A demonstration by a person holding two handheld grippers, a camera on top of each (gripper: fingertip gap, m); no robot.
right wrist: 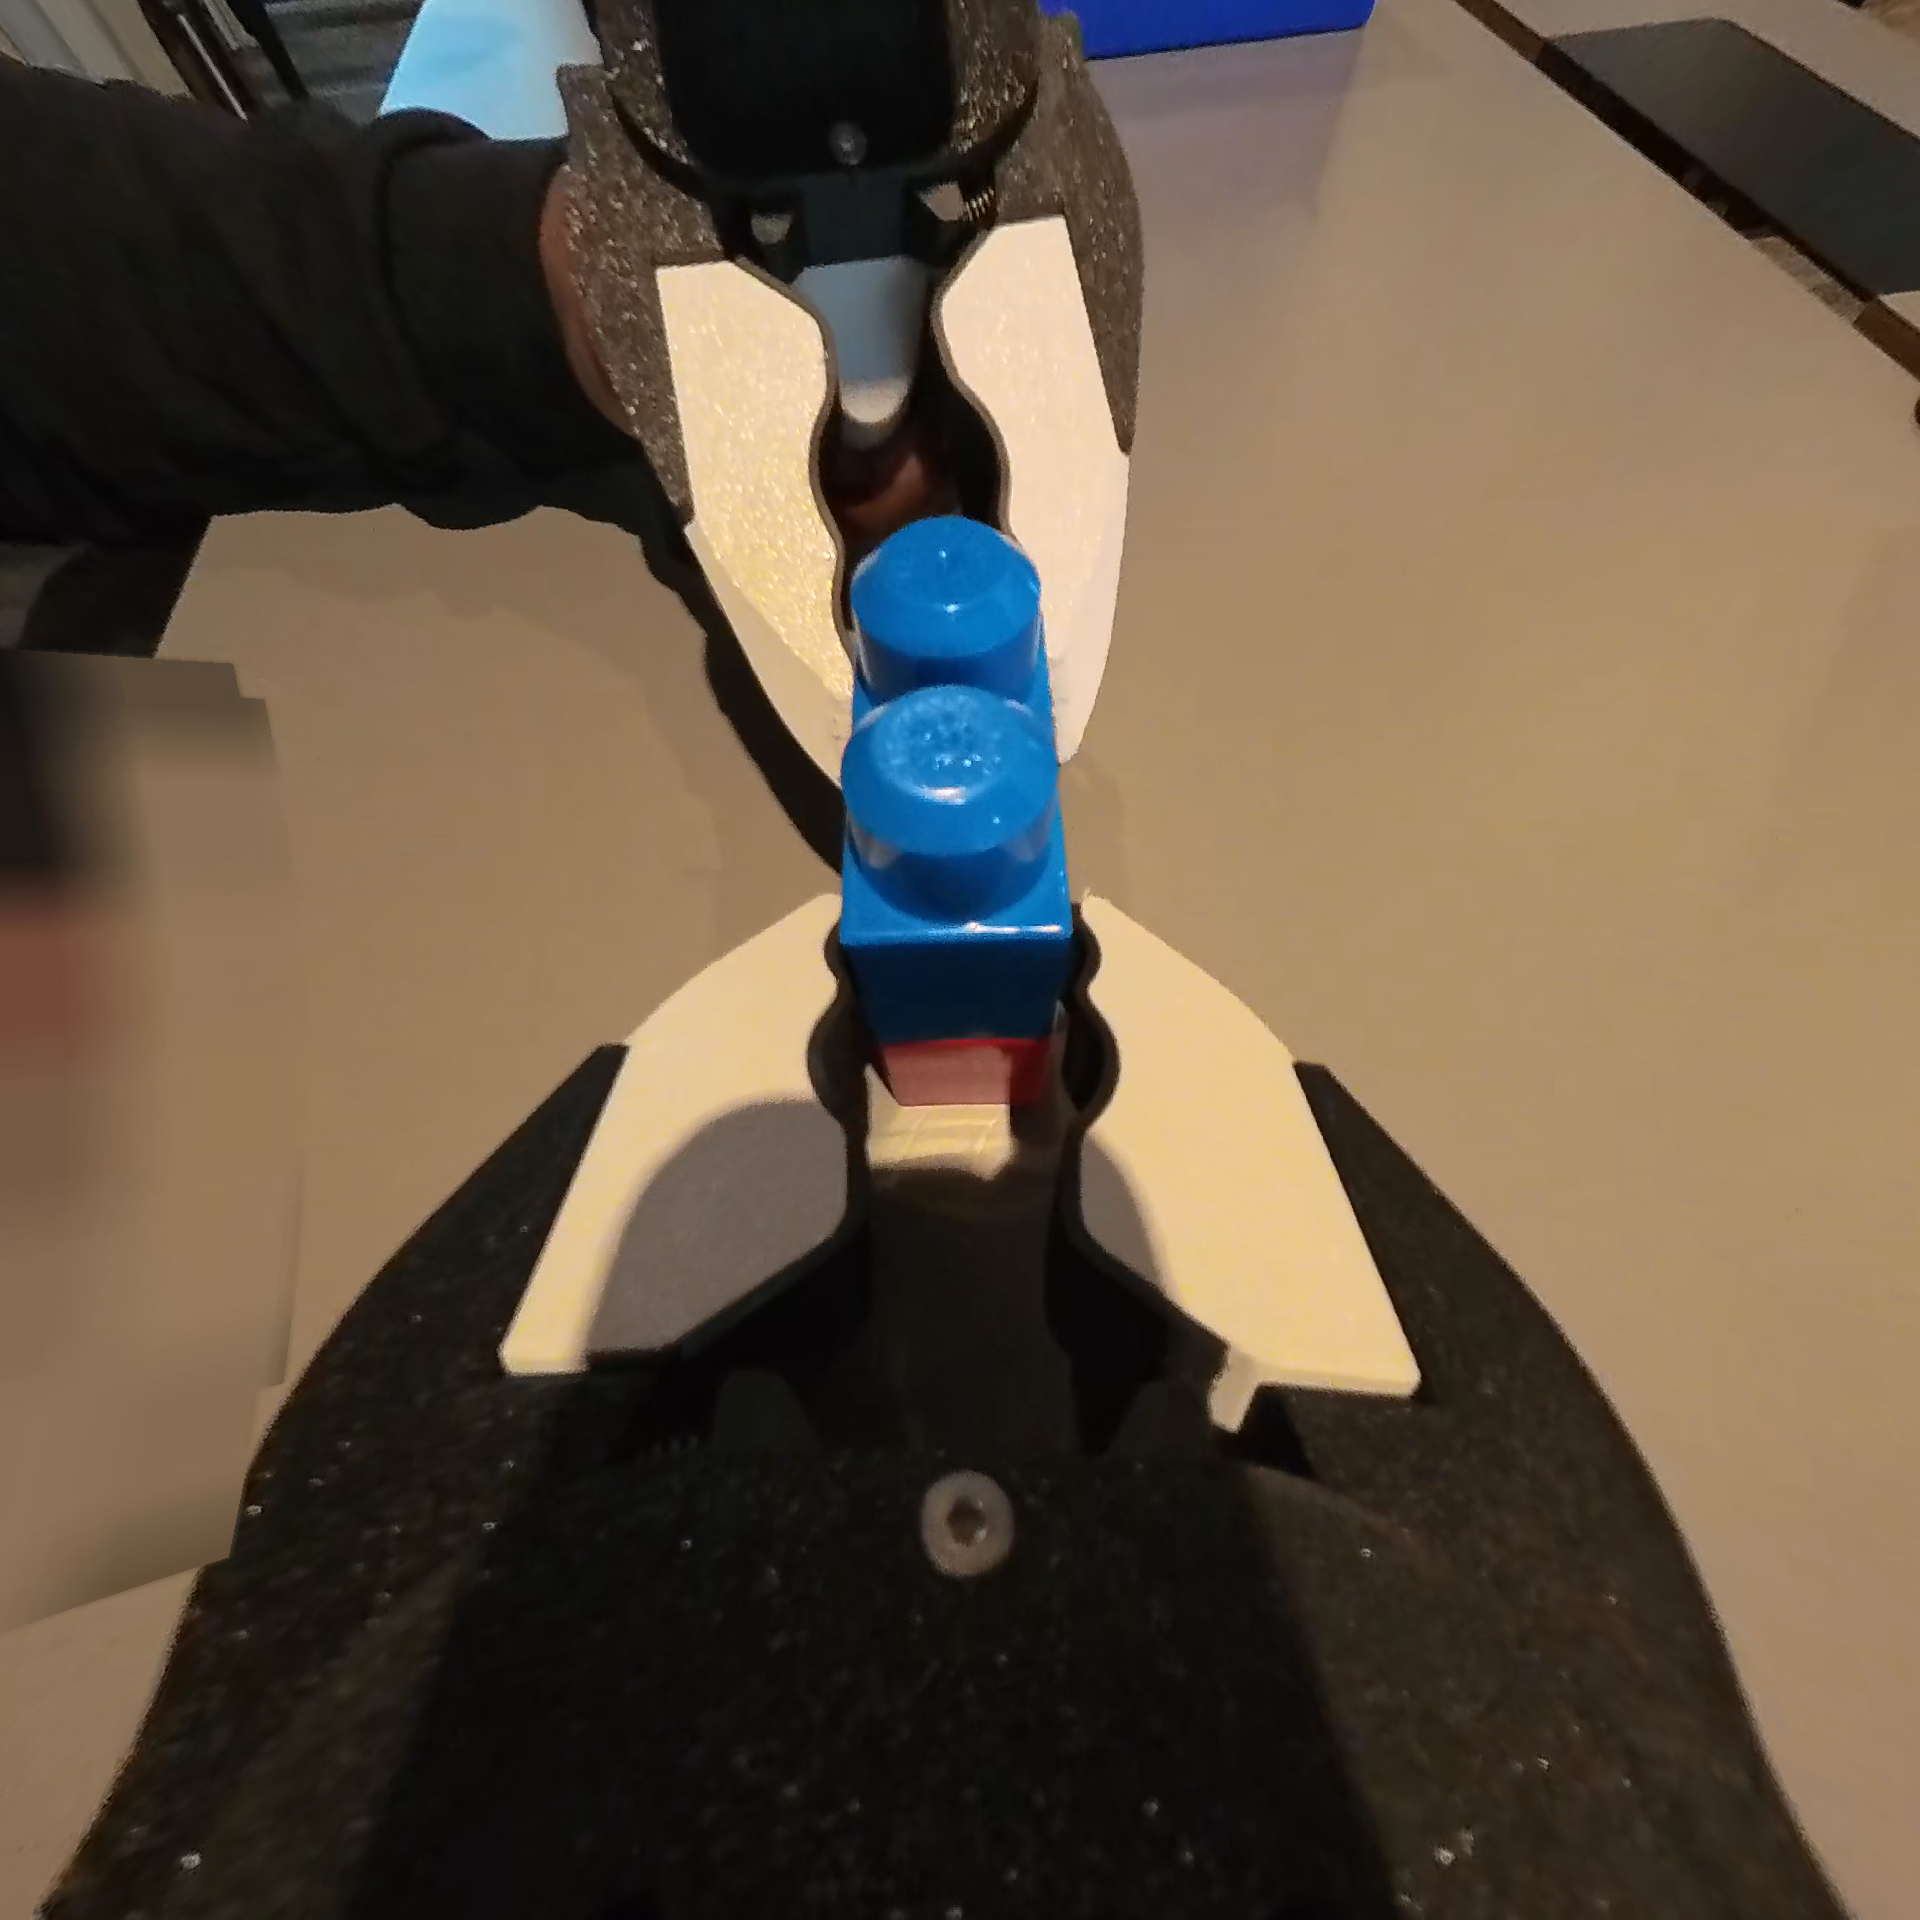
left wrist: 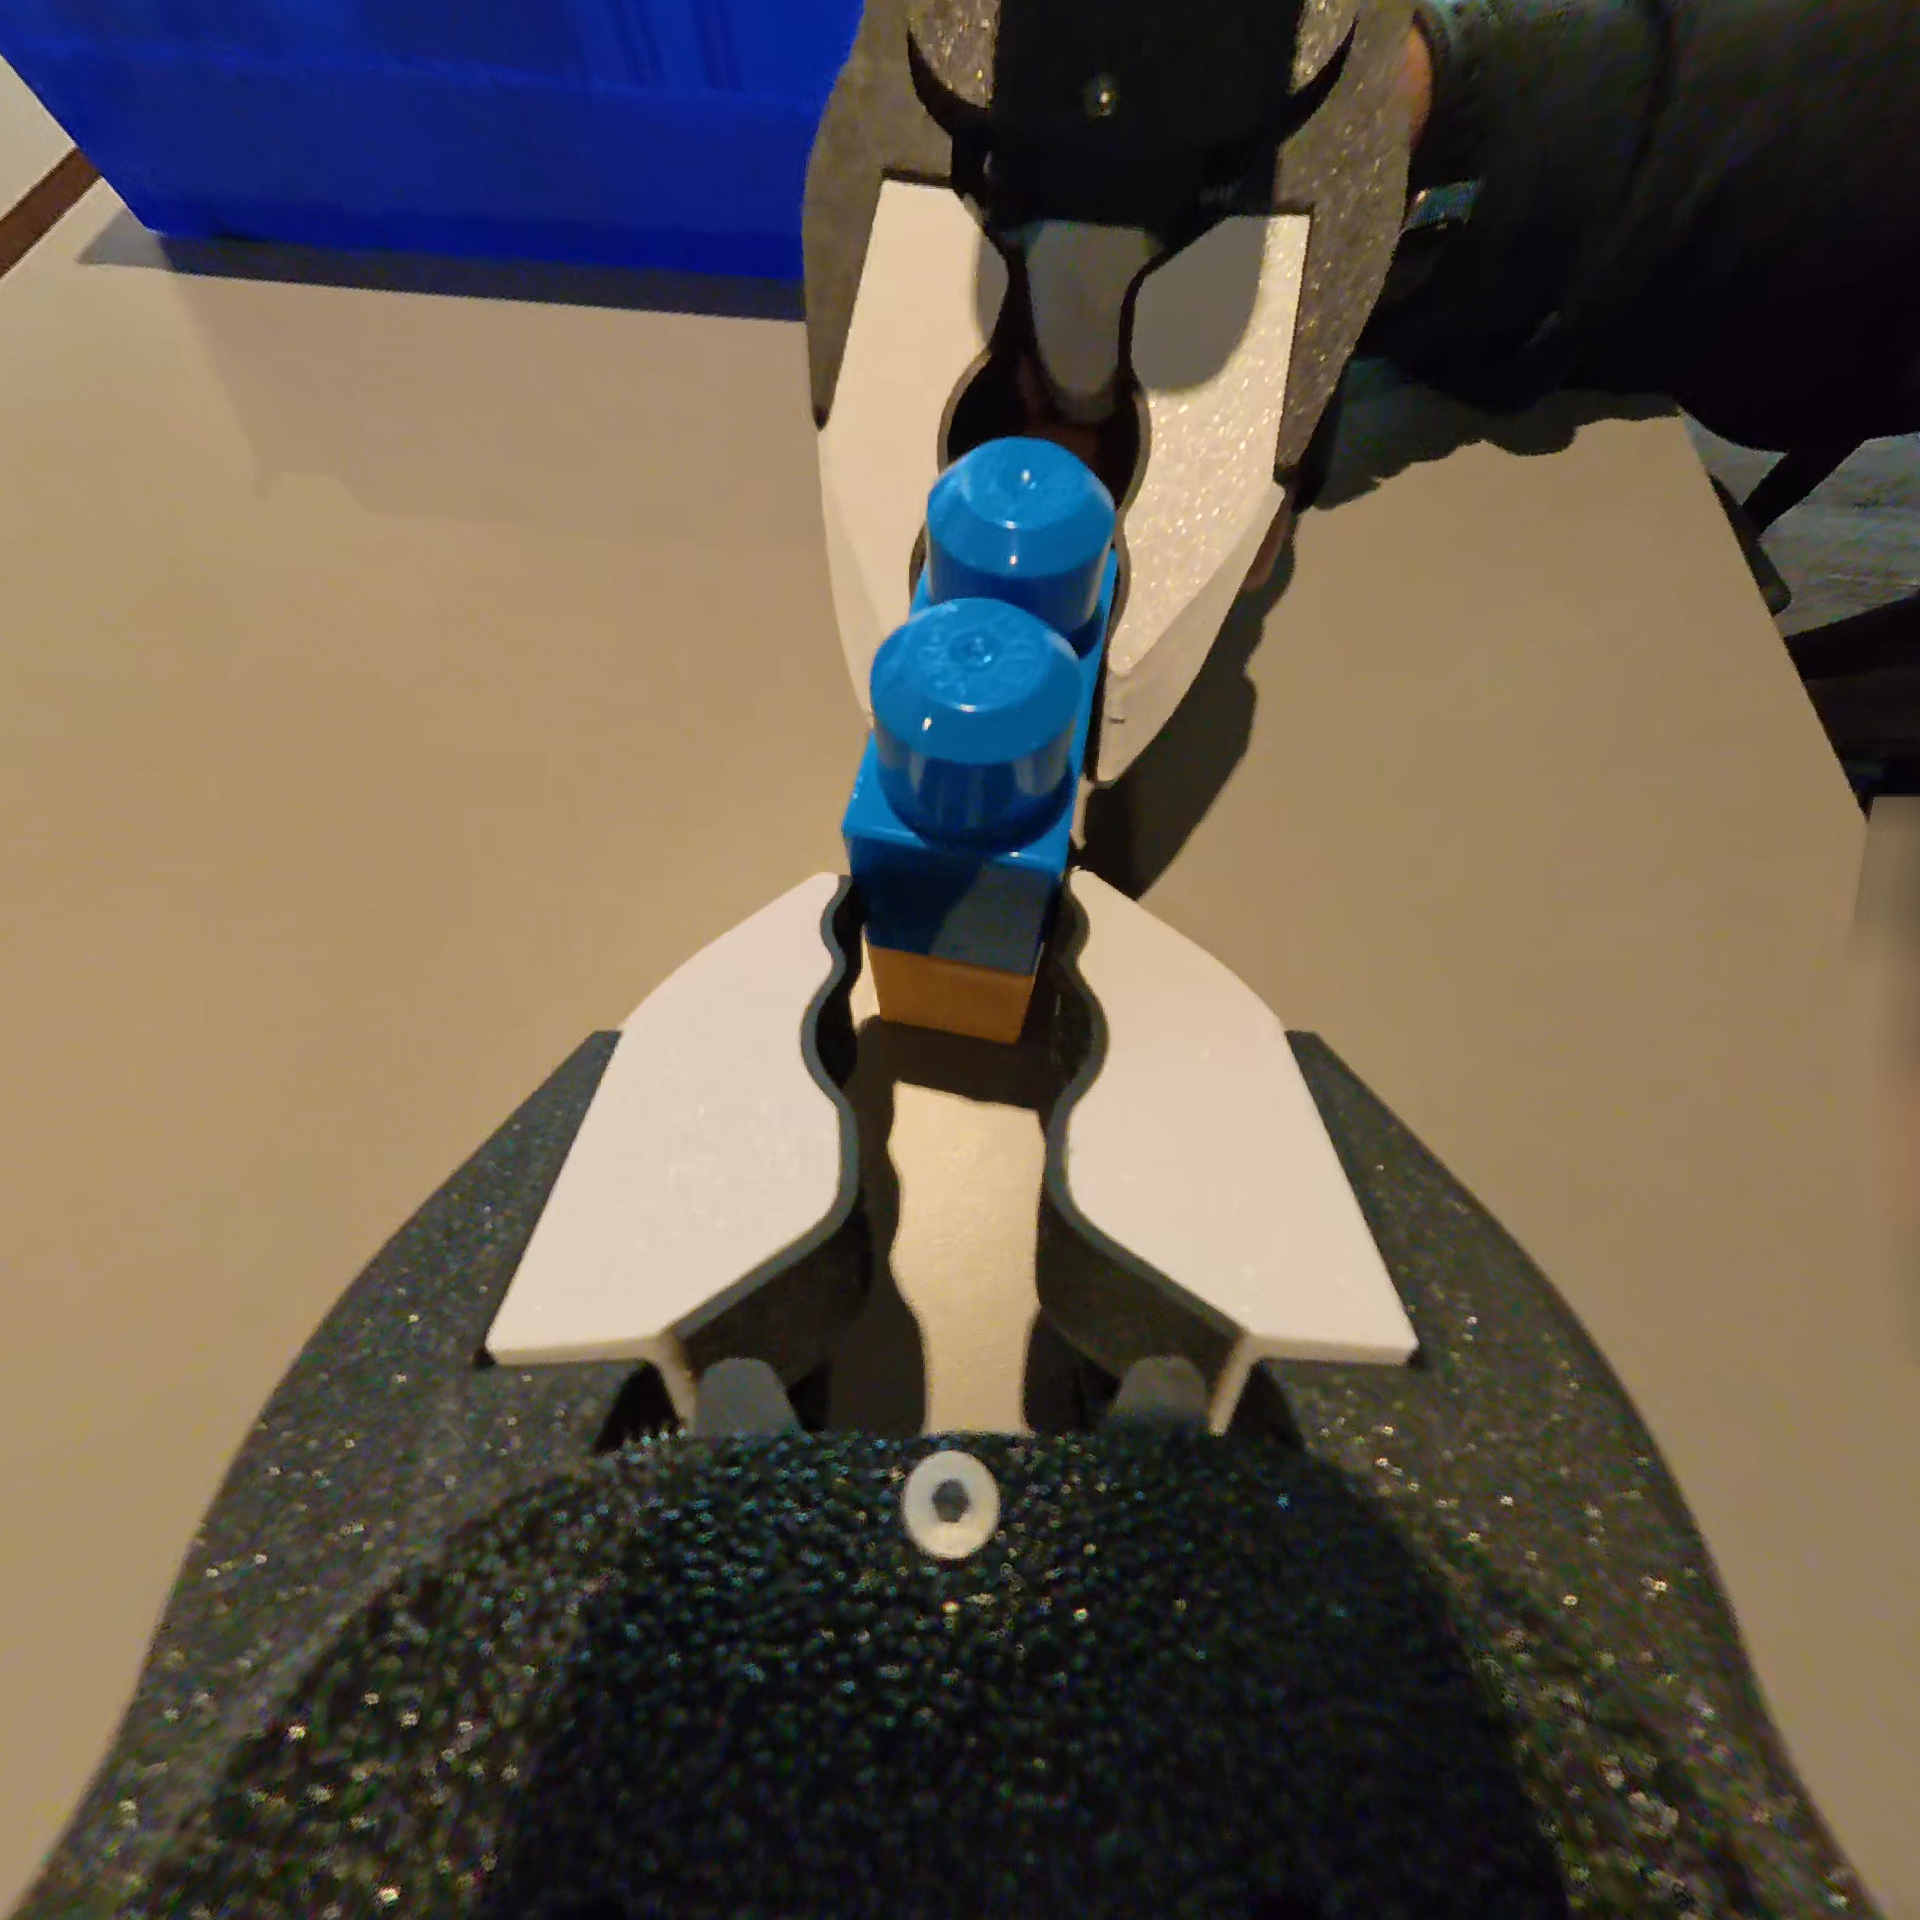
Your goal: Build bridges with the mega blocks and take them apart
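We are gripping with the left gripper (left wrist: 951, 935) an orange plastic support block (left wrist: 951, 997), and with the right gripper (right wrist: 961, 997) a red plastic support block (right wrist: 951, 1070). A blue two-stud plastic block (left wrist: 977, 727) is spanning both, so the bridge looks complete; dismantling remains. A beige tabletop (left wrist: 416, 727) is carrying it, a blue bin (left wrist: 447, 114) behind.
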